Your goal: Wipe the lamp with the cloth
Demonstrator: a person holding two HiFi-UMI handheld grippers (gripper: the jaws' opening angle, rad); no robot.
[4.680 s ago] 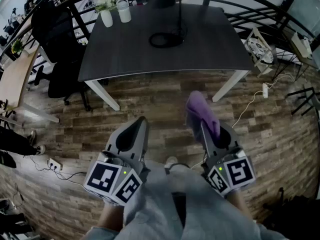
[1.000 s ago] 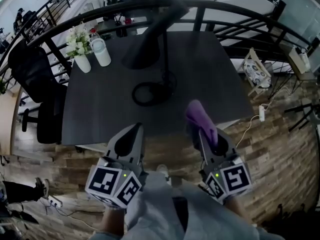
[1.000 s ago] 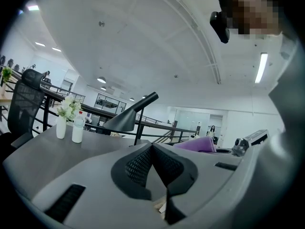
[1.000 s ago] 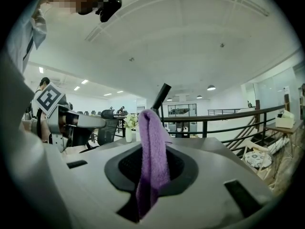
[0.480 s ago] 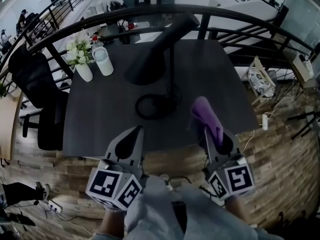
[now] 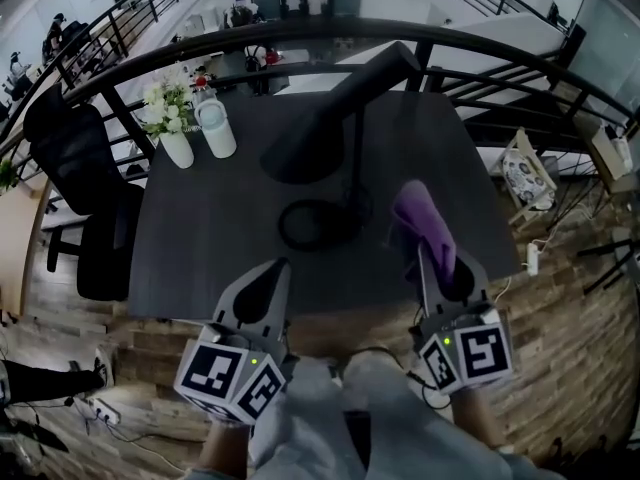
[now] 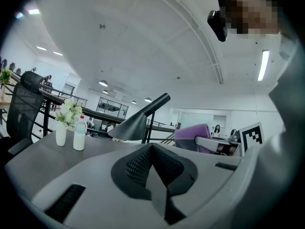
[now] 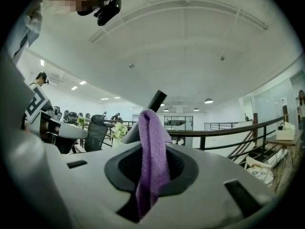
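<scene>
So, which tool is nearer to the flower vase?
Left. The left tool is below-right of the flower vase; the right tool, holding the cloth, is farther right.

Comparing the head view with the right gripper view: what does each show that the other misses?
Only the head view shows the ring base of the lamp on the table, the bottle and the wood floor. Only the right gripper view shows the ceiling lights and, close up, the right gripper shut on the cloth. Both show the cloth, the lamp's shade and the flowers.
</scene>
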